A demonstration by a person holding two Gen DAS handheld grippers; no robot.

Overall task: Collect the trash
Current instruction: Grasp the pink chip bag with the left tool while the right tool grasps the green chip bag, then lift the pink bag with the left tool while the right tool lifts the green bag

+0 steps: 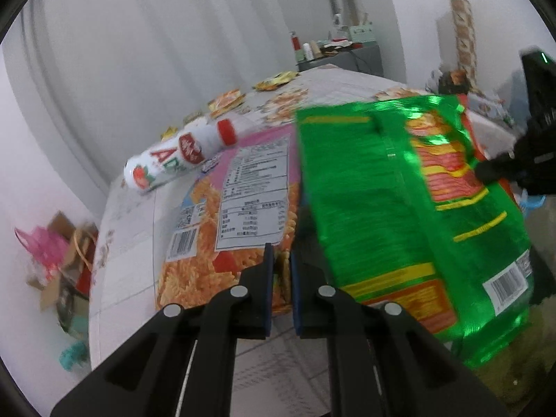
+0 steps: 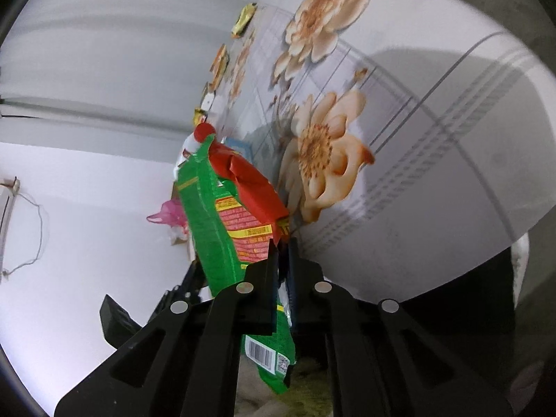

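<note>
Both tongs are pinched on thin, crinkly, near-weightless wrappers at their edges: left gripper holds the noodle wrapper beside the bottle, right gripper holds the green bag.

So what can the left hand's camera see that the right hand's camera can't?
Only the left view shows the orange noodle packet pinched in the left gripper, plus the bottle's label. Only the right view shows the big flowers on the tablecloth and the right gripper pinching the bag's edge. Both show the green bag and the red-capped bottle.
</note>
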